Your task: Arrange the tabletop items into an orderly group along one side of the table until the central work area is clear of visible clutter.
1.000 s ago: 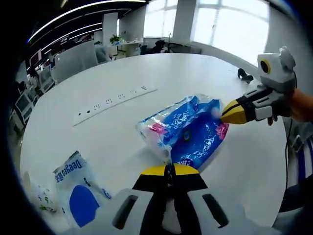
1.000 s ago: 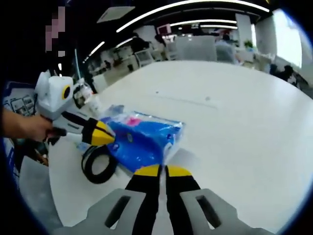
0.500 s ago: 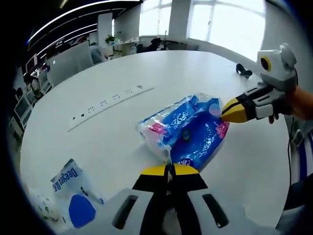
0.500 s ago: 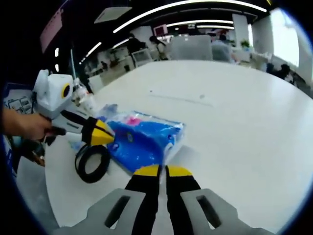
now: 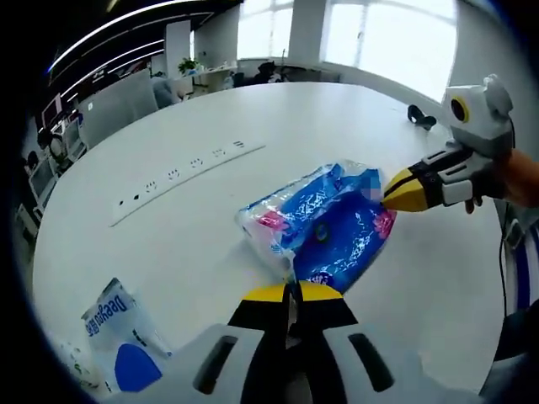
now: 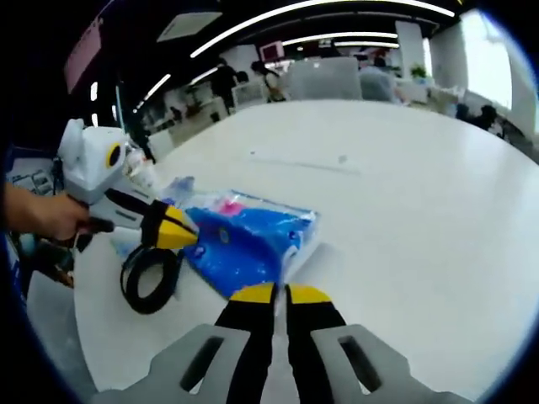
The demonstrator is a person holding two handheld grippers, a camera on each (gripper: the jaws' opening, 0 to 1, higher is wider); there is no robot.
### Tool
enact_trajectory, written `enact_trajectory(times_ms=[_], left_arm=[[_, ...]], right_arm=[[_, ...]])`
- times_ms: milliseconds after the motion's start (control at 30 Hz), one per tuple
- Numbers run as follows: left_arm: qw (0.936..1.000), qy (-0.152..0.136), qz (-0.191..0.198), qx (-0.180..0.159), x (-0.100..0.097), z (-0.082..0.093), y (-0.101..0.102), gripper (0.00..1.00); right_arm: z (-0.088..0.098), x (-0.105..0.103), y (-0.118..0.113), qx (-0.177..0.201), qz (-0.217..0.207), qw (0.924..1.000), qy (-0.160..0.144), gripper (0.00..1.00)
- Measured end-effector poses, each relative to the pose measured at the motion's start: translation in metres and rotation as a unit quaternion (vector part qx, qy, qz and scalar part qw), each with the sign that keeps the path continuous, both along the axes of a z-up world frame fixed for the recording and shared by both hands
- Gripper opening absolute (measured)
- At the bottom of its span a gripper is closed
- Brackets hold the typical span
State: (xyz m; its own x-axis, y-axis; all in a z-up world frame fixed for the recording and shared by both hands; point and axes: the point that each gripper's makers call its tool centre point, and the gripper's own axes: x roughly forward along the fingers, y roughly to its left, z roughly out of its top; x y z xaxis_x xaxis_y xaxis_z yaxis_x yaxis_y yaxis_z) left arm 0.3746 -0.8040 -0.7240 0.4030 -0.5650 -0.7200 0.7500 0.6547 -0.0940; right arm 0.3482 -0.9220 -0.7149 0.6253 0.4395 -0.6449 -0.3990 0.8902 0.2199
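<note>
Now | crinkly blue plastic pack (image 5: 324, 227) | both claws pinch corners | glossy white round table (image 5: 210, 126)

Both views have shifted slightly; the blue packet (image 5: 324, 225) itself seemingly hasn't moved.

Blue-and-pink plastic pack (image 5: 324, 229), black ring (image 6: 148, 279), yellow-tipped black fingers (image 5: 278, 299), white table (image 5: 210, 210)

The blue plastic pack (image 5: 324, 225) with pink and white print lies flat on the white table (image 5: 210, 109), crinkly and glossy. A black ring (image 6: 150, 278) lies flat just beside it, and a white pouch (image 5: 118, 332) with a blue patch sits well apart near the table edge.
</note>
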Motion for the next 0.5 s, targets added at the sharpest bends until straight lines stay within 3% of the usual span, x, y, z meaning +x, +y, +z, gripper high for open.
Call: enact_trajectory(times_ms=[500], left_arm=[[0.9999, 0.013, 0.009, -0.002, 0.003, -0.01, -0.002, 0.02]], right_arm=[[-0.015, 0.003, -0.005, -0.002, -0.008, 0.9999, 0.011, 0.01]])
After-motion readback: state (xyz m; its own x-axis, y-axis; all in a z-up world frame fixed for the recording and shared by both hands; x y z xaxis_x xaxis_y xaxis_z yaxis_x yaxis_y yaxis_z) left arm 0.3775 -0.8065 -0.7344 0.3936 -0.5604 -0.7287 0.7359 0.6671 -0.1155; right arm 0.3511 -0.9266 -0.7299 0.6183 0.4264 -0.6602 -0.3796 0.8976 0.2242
